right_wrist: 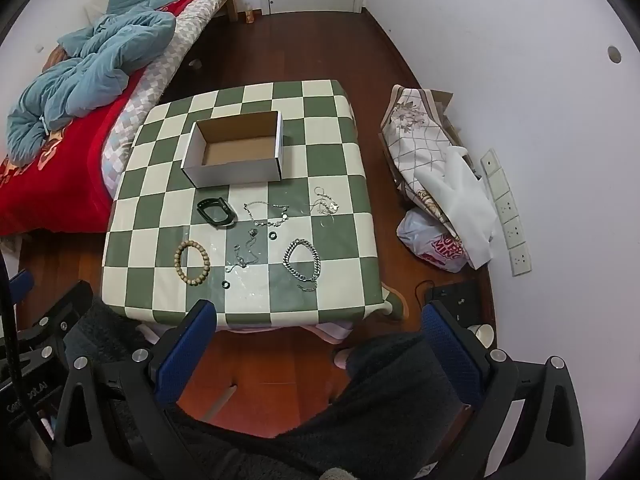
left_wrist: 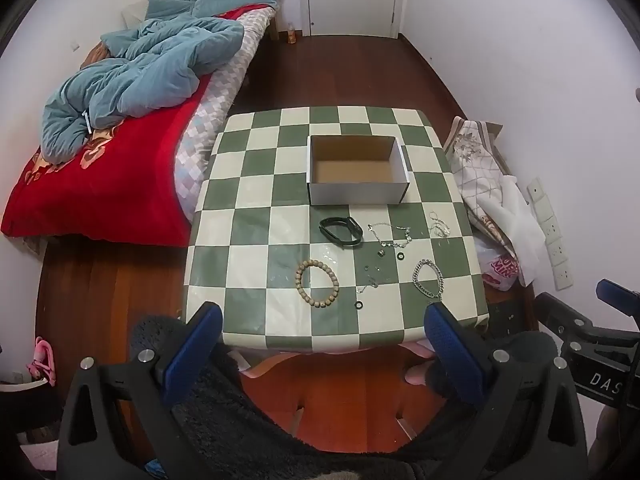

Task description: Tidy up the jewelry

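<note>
An empty white cardboard box (left_wrist: 356,170) (right_wrist: 236,148) stands on a green and cream checkered table (left_wrist: 256,200) (right_wrist: 328,128). In front of it lie a black band (left_wrist: 341,231) (right_wrist: 216,211), a wooden bead bracelet (left_wrist: 317,286) (right_wrist: 192,262), a silver chain bracelet (left_wrist: 429,280) (right_wrist: 302,261), thin silver chains (left_wrist: 390,236) (right_wrist: 266,214) (right_wrist: 325,205) and small rings (left_wrist: 359,305) (right_wrist: 273,235). My left gripper (left_wrist: 324,334) and right gripper (right_wrist: 320,332) both hang open above the table's near edge, with nothing between their blue pads.
A bed (left_wrist: 100,184) (right_wrist: 52,152) with a red blanket and blue duvet stands left of the table. Folded fabric and a plastic bag (left_wrist: 496,268) (right_wrist: 436,240) lie on the wooden floor to the right, by the white wall. A person's dark-clad legs show below.
</note>
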